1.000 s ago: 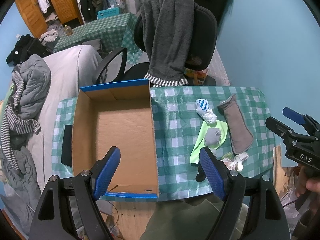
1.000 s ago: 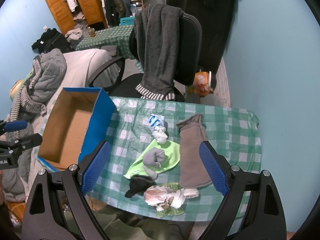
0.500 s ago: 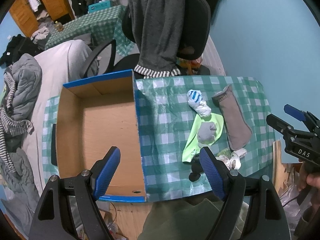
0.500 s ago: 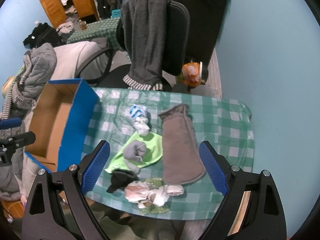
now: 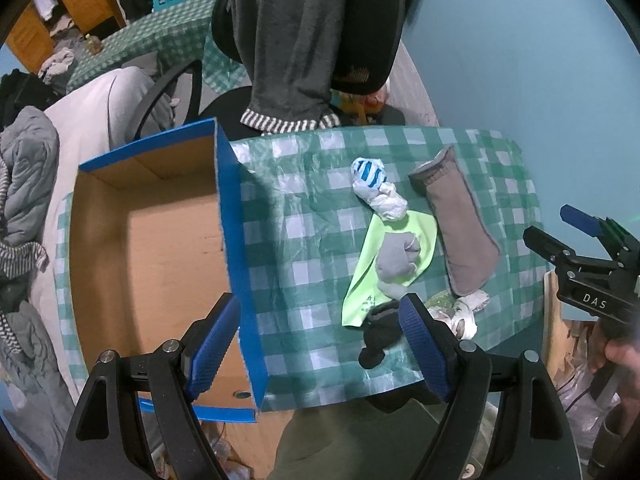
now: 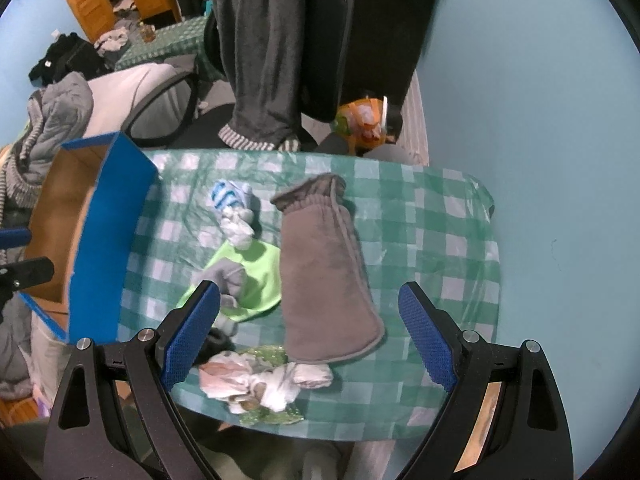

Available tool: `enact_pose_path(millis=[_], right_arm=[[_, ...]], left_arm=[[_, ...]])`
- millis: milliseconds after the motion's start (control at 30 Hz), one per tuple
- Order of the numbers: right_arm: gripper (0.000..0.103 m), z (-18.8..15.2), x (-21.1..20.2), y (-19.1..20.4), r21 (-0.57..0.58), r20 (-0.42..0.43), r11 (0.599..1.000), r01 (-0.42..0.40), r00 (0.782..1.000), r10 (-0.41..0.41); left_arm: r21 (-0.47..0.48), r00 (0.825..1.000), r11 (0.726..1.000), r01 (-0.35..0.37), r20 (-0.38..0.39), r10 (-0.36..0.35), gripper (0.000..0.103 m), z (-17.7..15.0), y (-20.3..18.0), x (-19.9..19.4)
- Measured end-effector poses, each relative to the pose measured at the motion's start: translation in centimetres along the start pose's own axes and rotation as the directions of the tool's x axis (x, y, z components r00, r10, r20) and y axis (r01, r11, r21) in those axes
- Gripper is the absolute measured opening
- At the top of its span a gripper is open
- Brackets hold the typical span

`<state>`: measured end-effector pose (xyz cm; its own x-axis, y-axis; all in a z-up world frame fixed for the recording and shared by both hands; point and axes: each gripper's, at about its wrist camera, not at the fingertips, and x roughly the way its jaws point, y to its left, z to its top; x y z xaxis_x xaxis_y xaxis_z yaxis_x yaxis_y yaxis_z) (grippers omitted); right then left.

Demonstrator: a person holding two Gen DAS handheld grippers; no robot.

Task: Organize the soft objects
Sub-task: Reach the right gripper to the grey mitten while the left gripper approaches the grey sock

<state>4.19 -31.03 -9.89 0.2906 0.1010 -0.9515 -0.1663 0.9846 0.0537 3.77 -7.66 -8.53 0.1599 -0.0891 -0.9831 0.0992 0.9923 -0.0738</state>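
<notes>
Soft items lie on the green checked table (image 6: pixel 440 240): a grey-brown mitt (image 6: pixel 324 272) (image 5: pixel 456 232), a blue-and-white sock ball (image 6: pixel 232 208) (image 5: pixel 372 184), a lime green cloth (image 6: pixel 256 276) (image 5: pixel 384 264) with a grey sock ball (image 5: pixel 398 254) on it, a black sock (image 5: pixel 378 336) and a white crumpled cloth (image 6: pixel 264 380). An open blue cardboard box (image 5: pixel 232 240) (image 6: pixel 104 240) stands at the left. My left gripper (image 5: pixel 320 344) is open above the box's right wall. My right gripper (image 6: pixel 310 336) is open above the mitt's near end.
A black office chair (image 6: pixel 320 40) draped with a dark grey garment (image 6: pixel 268 60) stands behind the table. A light blue wall (image 6: pixel 540 120) borders the right side. A bed with piled clothes (image 5: pixel 32 180) lies to the left. An orange bag (image 6: pixel 360 120) sits behind the table.
Both grippers have shifted right and closer to the table. The left one went from over the box interior to over its right wall; the right one now frames the mitt.
</notes>
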Motion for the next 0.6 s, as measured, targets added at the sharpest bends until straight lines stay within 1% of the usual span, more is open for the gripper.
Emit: enact_pose_path(millis=[333, 467, 600], right_arm=[[0.090, -0.3, 4.2, -0.8, -0.012, -0.073, 1.000, -0.005, 0.997, 0.004], [0.090, -0.4, 6.2, -1.0, -0.026, -0.111, 1.000, 0.010, 0.994, -0.013], [0.090, -0.4, 7.9, -1.0, -0.040, -0.133, 0.999, 0.018, 0.991, -0.024]], left_arm=[[0.057, 0.999, 0.998, -0.001, -0.041, 0.004, 0.083, 1.3, -2.4, 4.0], [0.088, 0.998, 0.996, -0.007, -0.065, 0.013, 0.083, 1.7, -3.4, 5.9], [0.102, 0.996, 0.995, 0.005, -0.090, 0.005, 0.083, 2.1, -3.9, 7.5]])
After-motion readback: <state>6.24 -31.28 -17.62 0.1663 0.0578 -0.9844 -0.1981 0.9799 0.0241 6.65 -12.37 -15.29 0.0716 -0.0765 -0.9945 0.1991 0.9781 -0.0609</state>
